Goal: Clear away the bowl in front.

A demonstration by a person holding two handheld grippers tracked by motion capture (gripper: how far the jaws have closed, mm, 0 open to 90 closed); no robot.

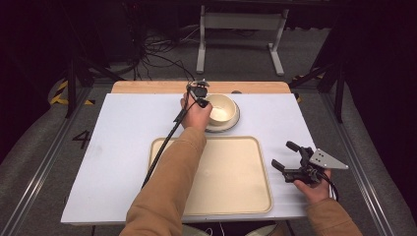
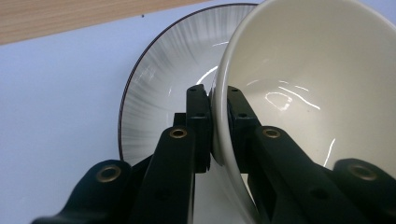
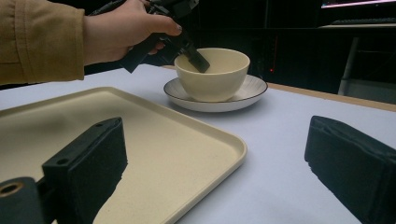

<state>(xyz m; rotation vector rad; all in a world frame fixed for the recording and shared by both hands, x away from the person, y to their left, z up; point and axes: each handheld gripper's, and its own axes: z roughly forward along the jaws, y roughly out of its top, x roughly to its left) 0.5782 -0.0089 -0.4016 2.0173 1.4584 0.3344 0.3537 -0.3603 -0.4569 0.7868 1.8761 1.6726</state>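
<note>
A cream bowl (image 1: 222,109) stands on a white saucer with a dark rim (image 1: 236,121) at the far middle of the white table. My left gripper (image 1: 200,96) is shut on the bowl's near-left wall. In the left gripper view one jaw sits outside and one inside the bowl (image 2: 317,70), both pressed on the rim at the left gripper (image 2: 214,100), above the saucer (image 2: 154,79). My right gripper (image 1: 282,154) rests open at the near right, beside the tray, with nothing between its jaws. The right gripper view looks between its wide jaws (image 3: 215,158) toward the bowl (image 3: 215,79).
A large cream tray (image 1: 231,182) lies bare in the near middle of the table, its corner (image 3: 229,144) close to my right gripper. A wooden strip (image 1: 147,87) runs along the table's far edge. A cable trails from the left gripper along the sleeve.
</note>
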